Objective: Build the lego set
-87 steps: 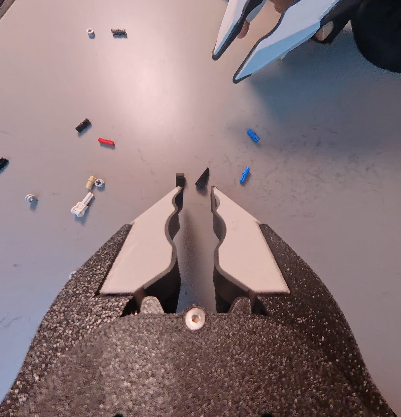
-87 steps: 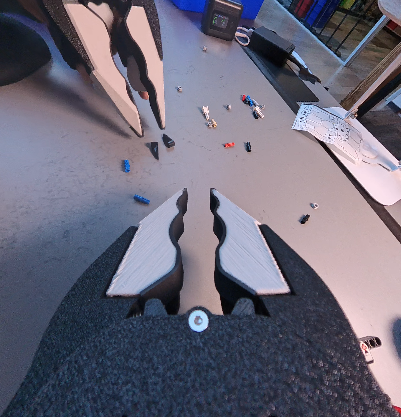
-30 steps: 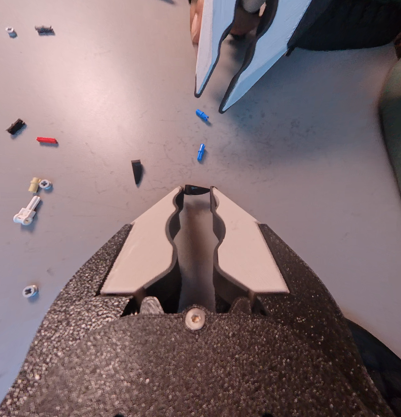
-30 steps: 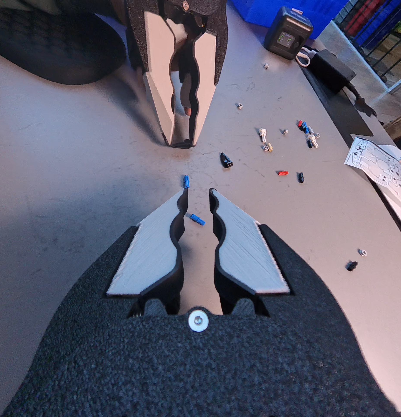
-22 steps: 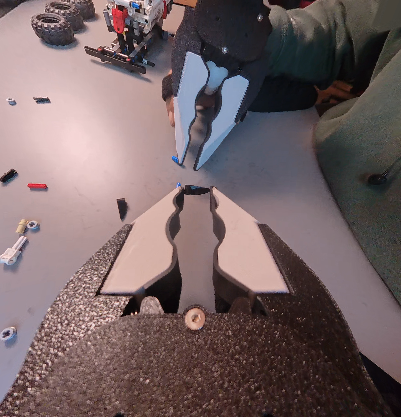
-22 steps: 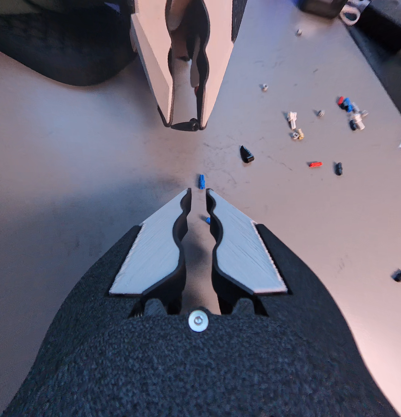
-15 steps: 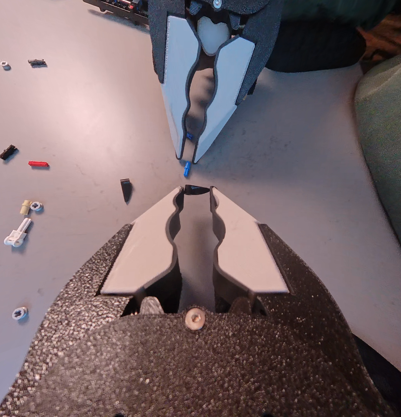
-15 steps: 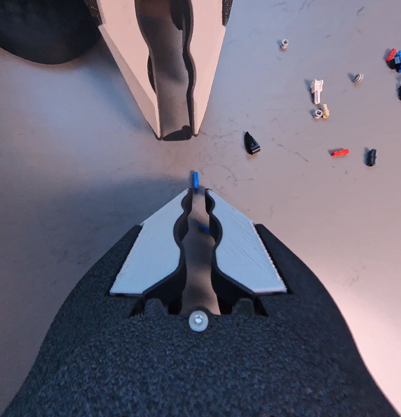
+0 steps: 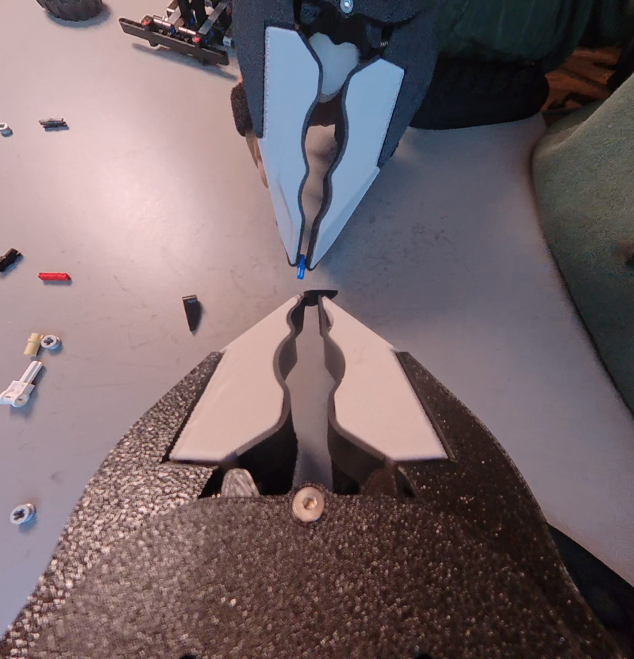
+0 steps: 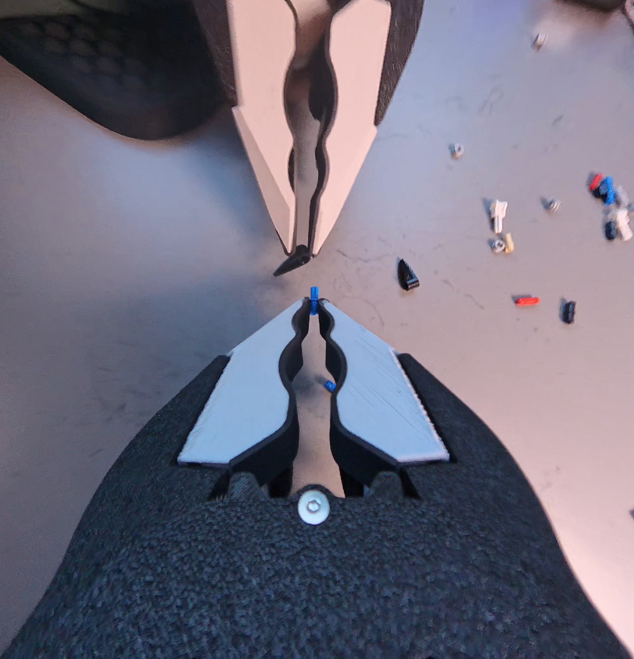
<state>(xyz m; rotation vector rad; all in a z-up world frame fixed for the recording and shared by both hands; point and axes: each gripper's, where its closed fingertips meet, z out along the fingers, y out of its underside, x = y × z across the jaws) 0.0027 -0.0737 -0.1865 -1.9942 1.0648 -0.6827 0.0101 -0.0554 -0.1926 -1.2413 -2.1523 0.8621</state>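
L tool (image 9: 311, 297) clamped on black wedge piece (image 9: 320, 294); R tool (image 10: 312, 301) clamped on blue pin (image 10: 313, 299), tips facing, just apart above tabletop (image 9: 130, 196). L view only: partly built model (image 9: 180, 34) far back. R view only: 2nd blue pin (image 10: 329, 385) on tabletop under R tool. Since 0.5 s ago R tool closed on pin; L tool narrowed.

No readable text, labels, numbers or signs on any visible surface.
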